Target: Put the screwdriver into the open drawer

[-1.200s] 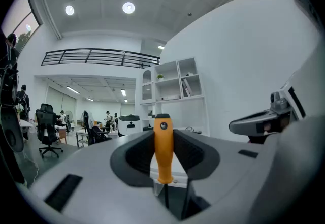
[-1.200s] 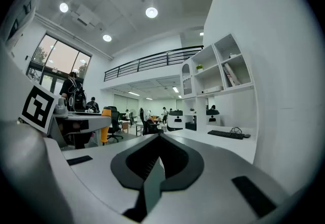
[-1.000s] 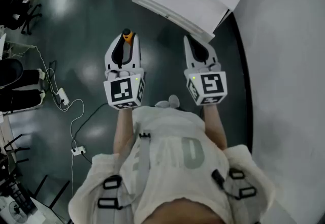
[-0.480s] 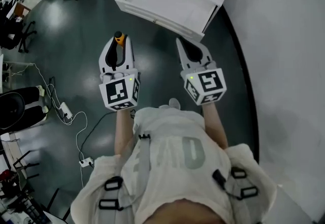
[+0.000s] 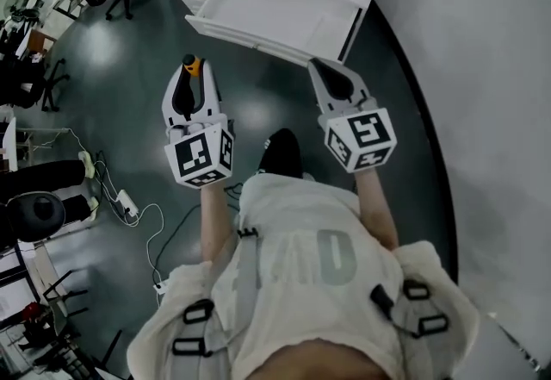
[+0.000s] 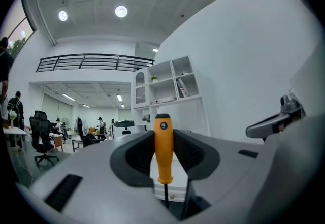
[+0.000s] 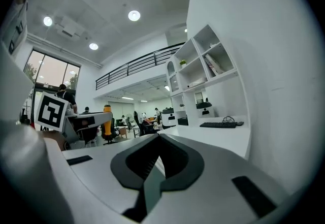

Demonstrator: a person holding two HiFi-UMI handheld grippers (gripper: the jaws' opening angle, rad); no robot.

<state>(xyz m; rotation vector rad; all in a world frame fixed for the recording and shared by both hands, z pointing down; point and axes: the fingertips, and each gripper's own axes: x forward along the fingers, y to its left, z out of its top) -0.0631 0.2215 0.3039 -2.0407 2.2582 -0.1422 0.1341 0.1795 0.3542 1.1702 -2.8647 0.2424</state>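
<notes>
Glossy orange plastic handle on the screwdriver [image 6: 163,149]; smooth matt white drawer [image 5: 263,6] upper centre; dark polished floor [image 5: 103,102] mirroring lights, left.

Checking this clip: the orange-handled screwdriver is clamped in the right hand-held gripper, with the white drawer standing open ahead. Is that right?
One detail is wrong. The screwdriver is clamped in the left hand-held gripper, not the right. The left gripper view shows its orange handle upright between the jaws. The white drawer does stand open ahead.
</notes>
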